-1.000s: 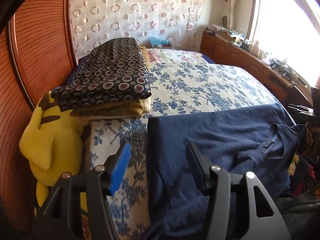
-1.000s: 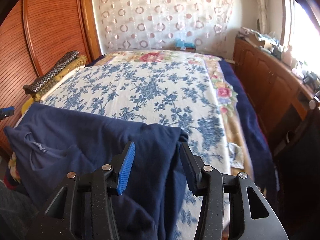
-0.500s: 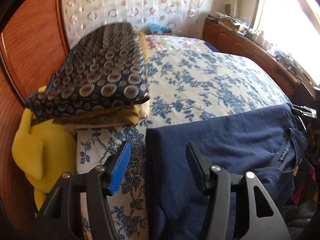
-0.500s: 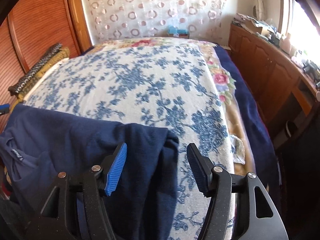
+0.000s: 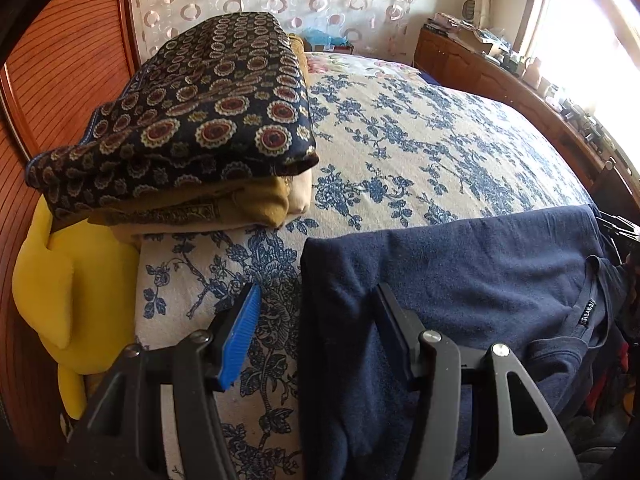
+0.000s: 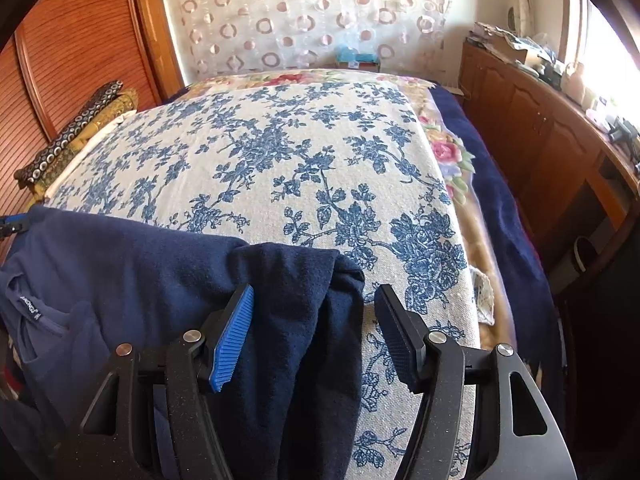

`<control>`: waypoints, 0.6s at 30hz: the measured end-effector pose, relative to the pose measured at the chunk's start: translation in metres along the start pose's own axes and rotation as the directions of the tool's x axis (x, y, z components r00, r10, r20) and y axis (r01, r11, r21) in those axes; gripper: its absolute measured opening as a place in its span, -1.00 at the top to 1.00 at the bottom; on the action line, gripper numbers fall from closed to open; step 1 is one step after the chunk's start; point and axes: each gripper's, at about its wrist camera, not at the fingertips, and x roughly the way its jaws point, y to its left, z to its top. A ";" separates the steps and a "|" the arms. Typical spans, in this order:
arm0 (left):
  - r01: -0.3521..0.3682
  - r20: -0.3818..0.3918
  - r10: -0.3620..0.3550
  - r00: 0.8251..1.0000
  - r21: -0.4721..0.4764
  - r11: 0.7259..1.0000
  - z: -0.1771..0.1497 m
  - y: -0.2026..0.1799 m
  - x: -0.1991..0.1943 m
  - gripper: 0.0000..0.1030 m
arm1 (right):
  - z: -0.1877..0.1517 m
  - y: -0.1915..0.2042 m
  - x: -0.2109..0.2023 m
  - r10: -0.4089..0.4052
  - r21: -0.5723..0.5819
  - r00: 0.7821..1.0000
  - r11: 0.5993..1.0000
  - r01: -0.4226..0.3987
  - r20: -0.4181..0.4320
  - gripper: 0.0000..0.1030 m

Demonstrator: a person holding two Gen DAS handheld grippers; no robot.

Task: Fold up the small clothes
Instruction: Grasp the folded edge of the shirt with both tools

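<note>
Now both grippers' jaws stand spread, the right gripper (image 6: 314, 336) having released the navy shirt (image 6: 132, 264).

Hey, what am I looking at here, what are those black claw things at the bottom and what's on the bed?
Those are two hand-held grippers, one in each of a person's hands, each with a camera looking along its fingers. One picture comes from the left gripper, the other from the right gripper. Both are open and hold nothing. They sit over opposite side edges of a navy shirt lying on a floral bed cover, so each straddles an edge. Beside it is a stack of folded cloth and a yellow cushion.
</note>
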 end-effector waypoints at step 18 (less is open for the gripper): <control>0.011 0.041 -0.014 0.999 0.089 0.996 -0.003 -0.032 -0.015 0.88 | -0.006 0.031 -0.016 0.085 -0.085 0.996 0.993 -0.082 0.041 0.85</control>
